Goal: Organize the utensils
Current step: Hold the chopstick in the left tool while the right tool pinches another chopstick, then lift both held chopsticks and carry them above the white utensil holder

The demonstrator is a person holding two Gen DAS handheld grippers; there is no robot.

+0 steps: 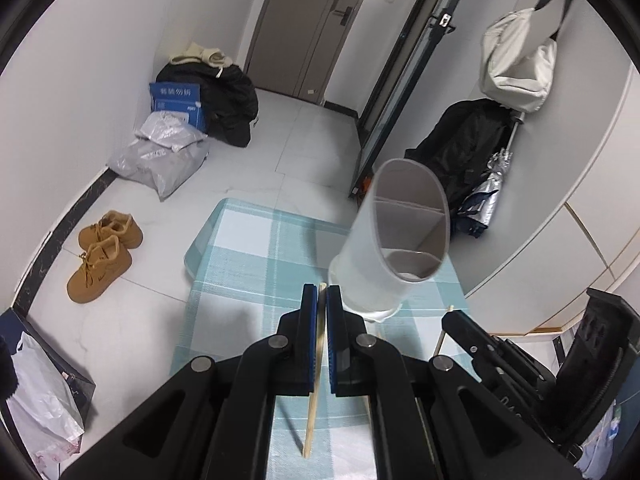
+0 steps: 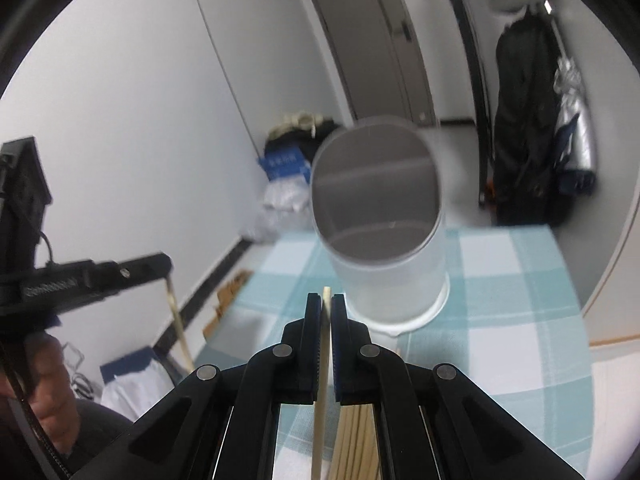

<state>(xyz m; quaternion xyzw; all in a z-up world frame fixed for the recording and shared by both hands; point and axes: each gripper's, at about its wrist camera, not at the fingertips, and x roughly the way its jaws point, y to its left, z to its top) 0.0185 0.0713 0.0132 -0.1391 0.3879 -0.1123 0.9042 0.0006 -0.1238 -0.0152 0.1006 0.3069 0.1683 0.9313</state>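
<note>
A white cylindrical utensil holder (image 1: 394, 240) with inner dividers stands on the blue-checked tablecloth (image 1: 260, 256); it also shows in the right wrist view (image 2: 380, 224), blurred. My left gripper (image 1: 322, 292) is shut on a wooden chopstick (image 1: 314, 400), just left of and before the holder. My right gripper (image 2: 326, 300) is shut on another wooden chopstick (image 2: 320, 412), just before the holder's base. The right gripper also shows at the right in the left wrist view (image 1: 454, 314). The left gripper shows at the left in the right wrist view (image 2: 170, 276). Several more chopsticks (image 2: 356, 444) lie on the cloth under my right gripper.
The table (image 1: 192, 260) ends at its left and far edges. On the floor are brown shoes (image 1: 102, 254), bags (image 1: 160, 160) and dark clothes (image 1: 228, 100). A black bag (image 1: 460, 148) and an umbrella (image 1: 488, 196) sit by the right wall.
</note>
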